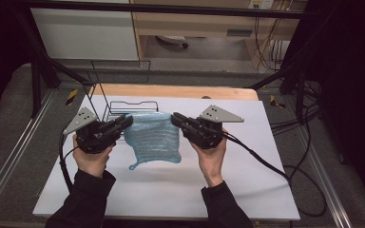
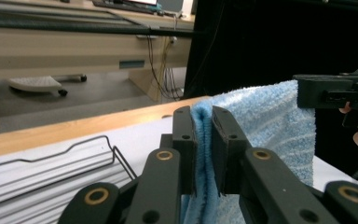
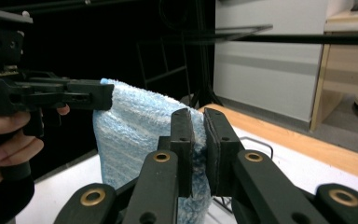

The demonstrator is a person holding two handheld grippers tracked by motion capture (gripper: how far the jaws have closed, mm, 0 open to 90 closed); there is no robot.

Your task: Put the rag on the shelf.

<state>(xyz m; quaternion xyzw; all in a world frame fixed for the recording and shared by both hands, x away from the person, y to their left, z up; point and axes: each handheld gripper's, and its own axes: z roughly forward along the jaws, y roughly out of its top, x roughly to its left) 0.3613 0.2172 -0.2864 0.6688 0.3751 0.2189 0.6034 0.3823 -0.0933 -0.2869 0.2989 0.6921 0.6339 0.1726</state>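
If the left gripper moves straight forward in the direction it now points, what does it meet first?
Probably the right gripper: the left gripper points across the blue towel that both hold, straight toward it. Depth is unclear, so it might pass beside.

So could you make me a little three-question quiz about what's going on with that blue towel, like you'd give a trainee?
1. True or false: the blue towel lies flat on the white table.
2. What does the left hand-held gripper grip? A) wire rack B) towel's top corner C) cable
3. Fill in: the wire rack stands ____ the towel, farther from the person.

Key:
1. False; it hangs between the left and right hand-held gripper, each shut on a top corner.
2. B
3. behind
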